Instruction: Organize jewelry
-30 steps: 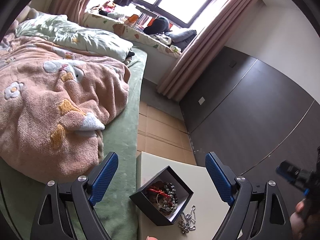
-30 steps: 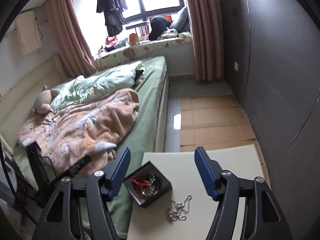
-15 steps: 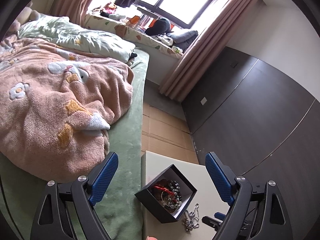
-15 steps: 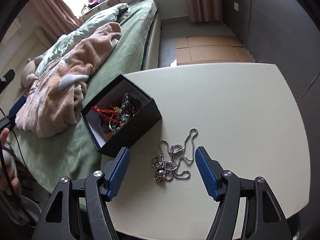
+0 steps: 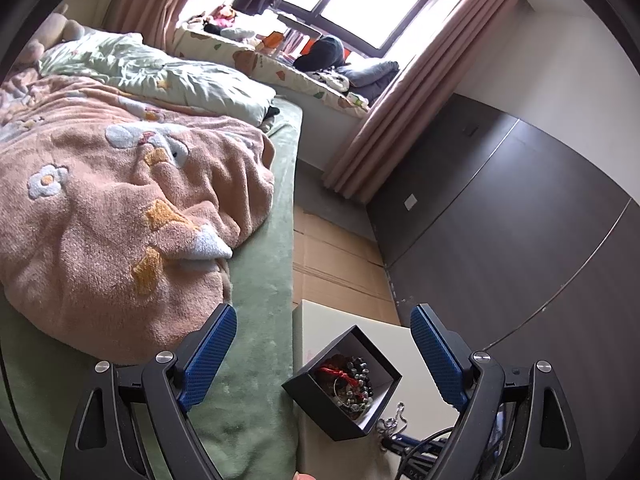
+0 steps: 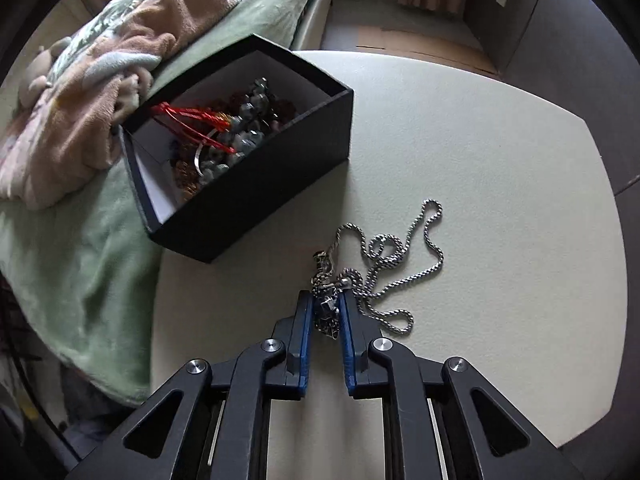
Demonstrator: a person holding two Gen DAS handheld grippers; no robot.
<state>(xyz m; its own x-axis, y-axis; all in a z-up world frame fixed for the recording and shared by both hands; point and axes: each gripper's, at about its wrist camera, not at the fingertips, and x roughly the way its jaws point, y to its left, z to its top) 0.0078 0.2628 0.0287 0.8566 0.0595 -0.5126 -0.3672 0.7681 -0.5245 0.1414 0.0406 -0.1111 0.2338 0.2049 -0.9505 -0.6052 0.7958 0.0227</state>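
The right gripper [image 6: 326, 314] is closing, its blue pads pinching the pendant end of the silver chain necklace [image 6: 394, 258] on the white table [image 6: 500, 152], beside the black jewelry box [image 6: 256, 200]. Only the left wrist view shows the left gripper [image 5: 324, 354], spread wide and empty, above the box [image 5: 320, 404].

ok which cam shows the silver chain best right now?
Right wrist. It looks down on the whole silver chain on the table, its bunched end between the closing right gripper. Left wrist catches only a bit beside the black box.
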